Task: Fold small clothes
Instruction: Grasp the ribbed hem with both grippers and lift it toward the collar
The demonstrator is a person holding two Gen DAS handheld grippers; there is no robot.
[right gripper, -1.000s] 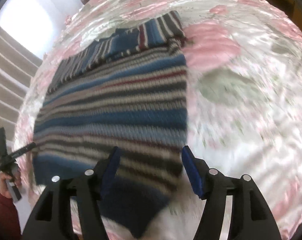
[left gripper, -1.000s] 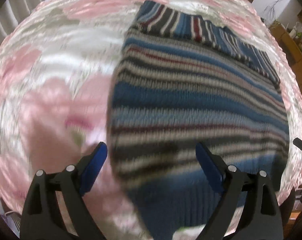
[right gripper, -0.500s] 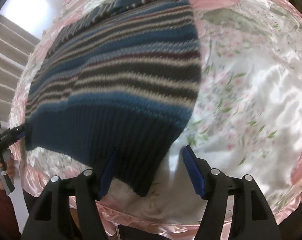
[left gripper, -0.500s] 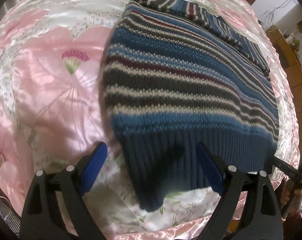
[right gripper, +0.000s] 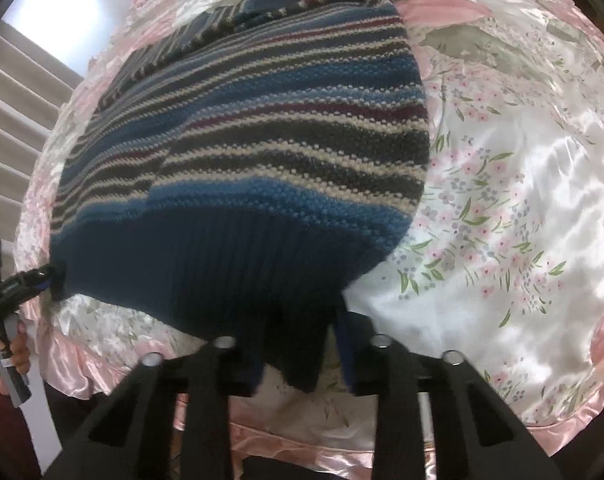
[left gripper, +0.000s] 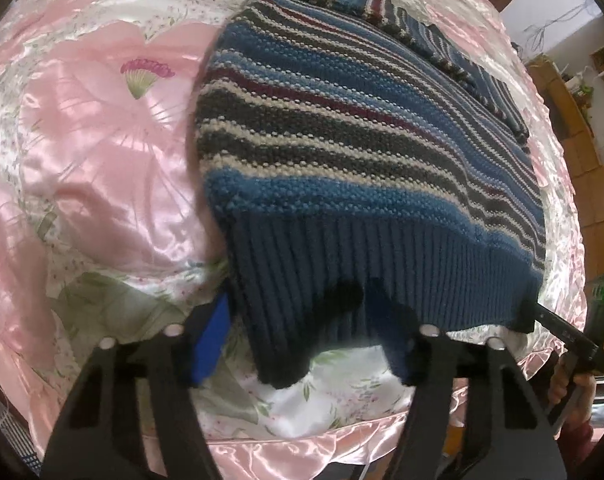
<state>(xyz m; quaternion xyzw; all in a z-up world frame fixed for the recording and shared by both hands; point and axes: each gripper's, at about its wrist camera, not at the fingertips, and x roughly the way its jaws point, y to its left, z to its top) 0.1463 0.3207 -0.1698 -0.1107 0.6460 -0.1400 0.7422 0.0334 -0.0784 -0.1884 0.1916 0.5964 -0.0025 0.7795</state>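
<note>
Pink satin bedspread (left gripper: pixel 102 152), printed with large blossoms and small flower sprigs, covers the whole surface; its ruffled near edge runs beneath both of my grippers. Striped knit sweater (left gripper: pixel 341 152) lies on it, body in blue, grey, cream and maroon bands, with a plain navy ribbed hem (left gripper: pixel 361 272) turned toward the near edge. A folded sleeve (left gripper: pixel 441 36) rests along the far side of the body.

Left wrist view: my left gripper (left gripper: pixel 305 336) stands wide apart, 1 blue-padded finger (left gripper: pixel 212 340) on the spread just left of the hem, the other finger at the hem's underside. The hem corner drapes between them; neither pad presses it. At the right edge of this view my right gripper (left gripper: pixel 549 324) meets the opposite hem corner.

Right wrist view: my right gripper (right gripper: pixel 298 360) has both fingers around the sweater's (right gripper: pixel 254 140) hem corner (right gripper: pixel 298 352), which hangs dark between them. A gap remains on each side of the cloth, so I cannot tell whether the pinch is complete. My left gripper (right gripper: pixel 26 284) touches the far hem corner at the left, with my hand (right gripper: pixel 10 352) on its grip. Pale stair-like ledges (right gripper: pixel 18 128) and a bright window (right gripper: pixel 42 4) show beyond the left edge of the spread.
</note>
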